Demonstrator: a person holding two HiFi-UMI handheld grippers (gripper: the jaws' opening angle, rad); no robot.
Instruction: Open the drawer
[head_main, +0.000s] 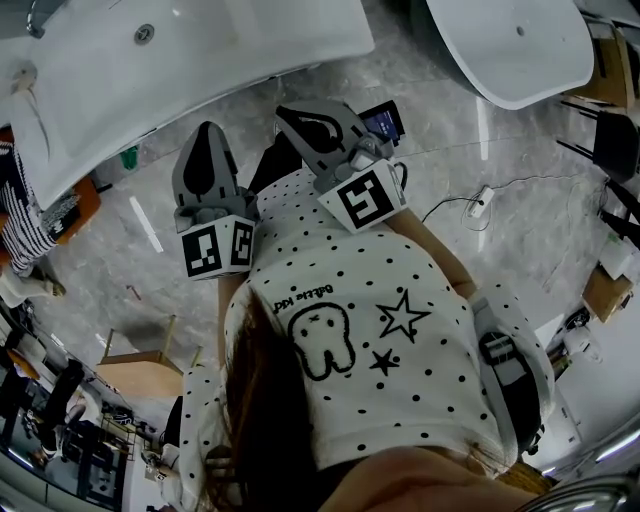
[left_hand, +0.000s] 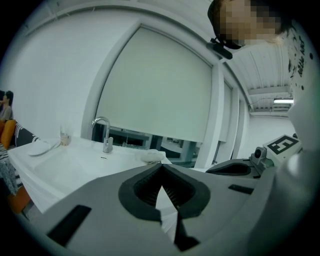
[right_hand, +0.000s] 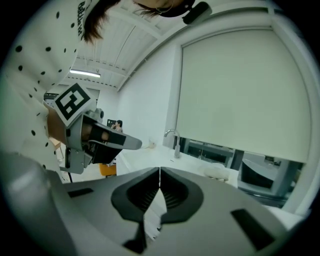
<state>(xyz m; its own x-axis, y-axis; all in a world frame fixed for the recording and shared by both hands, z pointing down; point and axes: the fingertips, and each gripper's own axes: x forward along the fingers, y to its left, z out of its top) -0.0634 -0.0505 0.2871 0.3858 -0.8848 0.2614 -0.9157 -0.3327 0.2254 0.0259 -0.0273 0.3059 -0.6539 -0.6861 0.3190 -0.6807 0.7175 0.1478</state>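
No drawer shows in any view. My left gripper (head_main: 207, 130) is shut with nothing between its jaws, and it is held in front of a polka-dot shirt (head_main: 380, 330). My right gripper (head_main: 288, 112) is beside it, also shut and empty. In the left gripper view the left gripper (left_hand: 161, 166) points at a white counter (left_hand: 75, 160) with a faucet (left_hand: 103, 133); the right gripper (left_hand: 240, 168) shows at the right. In the right gripper view the right gripper (right_hand: 159, 171) faces the same faucet (right_hand: 175, 141), with the left gripper (right_hand: 102, 141) at the left.
A white counter with a sink drain (head_main: 145, 33) runs across the upper left, and a second white basin (head_main: 520, 50) is at the upper right. A cable and power strip (head_main: 480, 200) lie on the marble floor. A wooden stool (head_main: 140, 365) and a striped sleeve (head_main: 15, 215) are at the left.
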